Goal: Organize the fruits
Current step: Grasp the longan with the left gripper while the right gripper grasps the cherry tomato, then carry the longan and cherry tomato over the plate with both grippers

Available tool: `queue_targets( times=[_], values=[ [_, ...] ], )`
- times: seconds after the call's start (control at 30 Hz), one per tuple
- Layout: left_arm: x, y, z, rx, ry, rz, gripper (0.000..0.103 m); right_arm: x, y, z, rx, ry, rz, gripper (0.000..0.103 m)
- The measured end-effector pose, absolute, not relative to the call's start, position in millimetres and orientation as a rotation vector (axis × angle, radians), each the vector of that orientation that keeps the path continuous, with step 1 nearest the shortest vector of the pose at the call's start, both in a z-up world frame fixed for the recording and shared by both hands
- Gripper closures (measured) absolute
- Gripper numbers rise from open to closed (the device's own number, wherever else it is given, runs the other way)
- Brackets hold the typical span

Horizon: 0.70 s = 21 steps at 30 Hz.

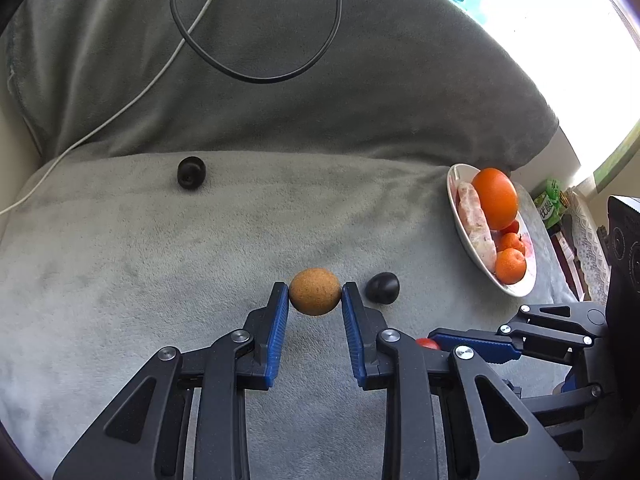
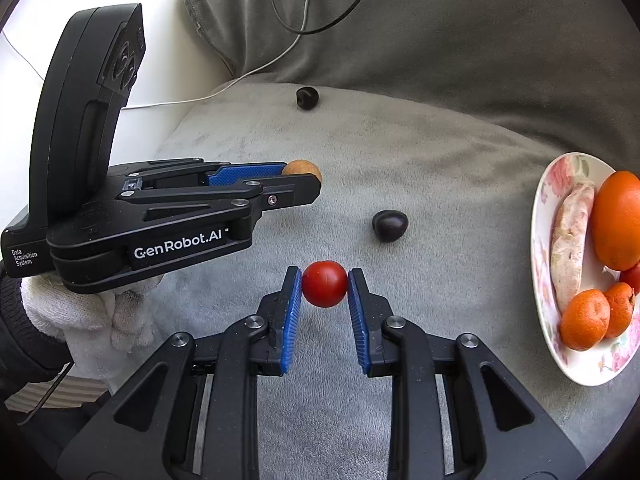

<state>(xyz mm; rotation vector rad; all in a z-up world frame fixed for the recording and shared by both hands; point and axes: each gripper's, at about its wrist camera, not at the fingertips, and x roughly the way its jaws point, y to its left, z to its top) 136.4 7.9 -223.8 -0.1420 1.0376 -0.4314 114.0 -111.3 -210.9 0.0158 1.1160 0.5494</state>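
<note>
My left gripper (image 1: 315,294) is shut on a round brown fruit (image 1: 315,291), just over the grey blanket; it also shows in the right wrist view (image 2: 304,169). My right gripper (image 2: 325,285) is shut on a small red tomato (image 2: 324,283). A dark plum (image 1: 382,287) lies just right of the brown fruit and ahead of the tomato (image 2: 390,225). A second dark plum (image 1: 191,172) lies far back left (image 2: 307,97). A floral plate (image 2: 540,216) at the right holds a large orange (image 2: 618,220), small mandarins (image 2: 585,319) and a pale pink fruit (image 2: 570,244).
A grey cushion (image 1: 280,112) rises behind the blanket, with a black cable loop (image 1: 256,76) and a white cable (image 1: 132,100) on it. Packages (image 1: 552,204) stand beyond the plate at the right edge.
</note>
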Motion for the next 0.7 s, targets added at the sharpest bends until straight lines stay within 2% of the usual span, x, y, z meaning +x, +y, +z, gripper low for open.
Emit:
queue_targets(
  times=[0.7],
  values=[
    [141.2,-65.8,-184.1,-0.125,0.990,-0.519,0.077,108.4,-228.4,-170.1,0.125,1.056,0.401,0.078]
  ],
)
